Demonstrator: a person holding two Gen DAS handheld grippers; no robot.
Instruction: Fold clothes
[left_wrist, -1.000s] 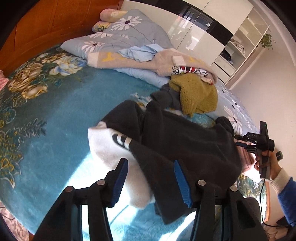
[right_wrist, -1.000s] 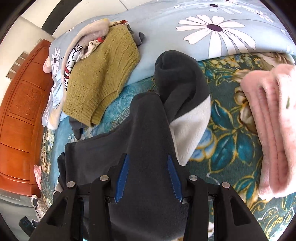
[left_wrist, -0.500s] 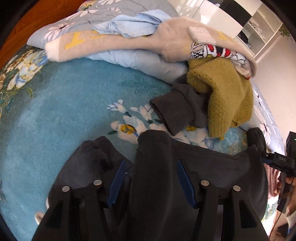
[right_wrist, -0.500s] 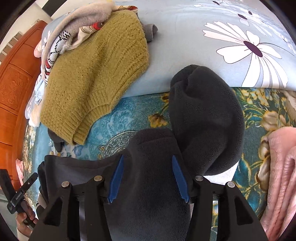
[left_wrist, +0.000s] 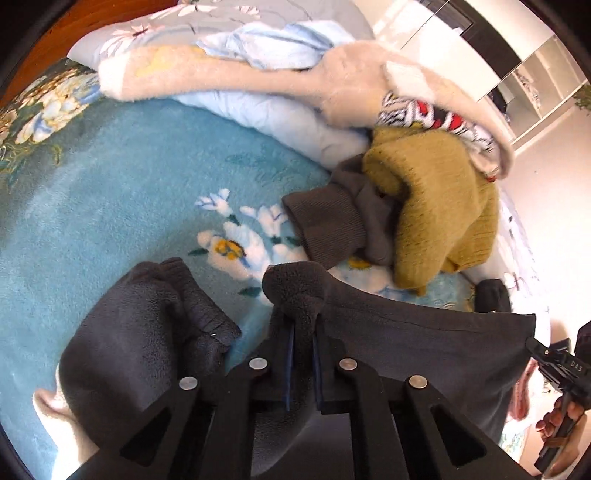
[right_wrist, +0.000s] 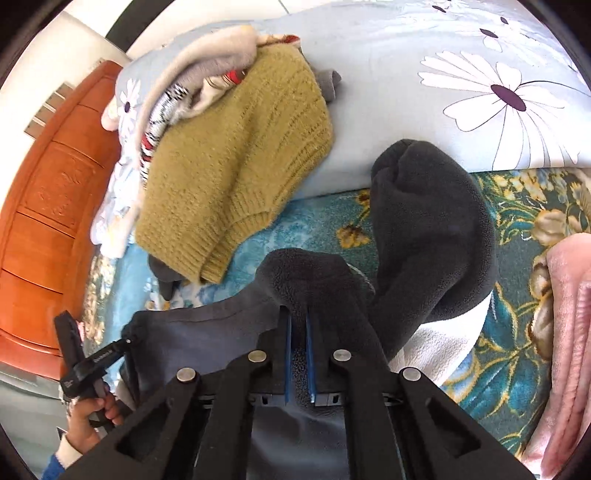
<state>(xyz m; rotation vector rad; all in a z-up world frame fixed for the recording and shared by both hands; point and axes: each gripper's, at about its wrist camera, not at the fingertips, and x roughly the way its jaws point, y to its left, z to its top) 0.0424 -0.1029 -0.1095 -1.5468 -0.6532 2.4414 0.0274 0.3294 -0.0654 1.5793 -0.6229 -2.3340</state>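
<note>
on the teal flowered blanket (left_wrist: 110, 177) lies a dark fleece (left_wrist: 406, 332), its top edge stretched between the two grippers. left gripper (left_wrist: 303, 350) has its blue pads pressed nearly together on a bunched fold of the fleece, which bulges up over the fingertips. right gripper (right_wrist: 298, 347) is likewise pinched tight on another fold at the opposite corner, fleece mounded above its tips. each gripper shows at the edge of the other's view, held in a hand (right_wrist: 88, 410).

left of the left gripper one sleeve (left_wrist: 147, 332) lies crumpled on the blanket, with a white part (left_wrist: 62, 417) showing under it. right of the right gripper the other sleeve (right_wrist: 432, 236) humps up, white lining (right_wrist: 436, 347) showing below it.

beyond the fleece, a mustard sweater (right_wrist: 236, 177) sits on a heap of clothes: a grey garment (left_wrist: 332, 221) under it, a cream one (left_wrist: 258, 74) and a black-white-red patterned piece (left_wrist: 432, 114) above. the heap rests against a pale blue daisy-print quilt (right_wrist: 480, 74). a pink garment (right_wrist: 569, 314) lies at the far right of the right view. an orange wooden headboard (right_wrist: 44, 206) stands behind.
</note>
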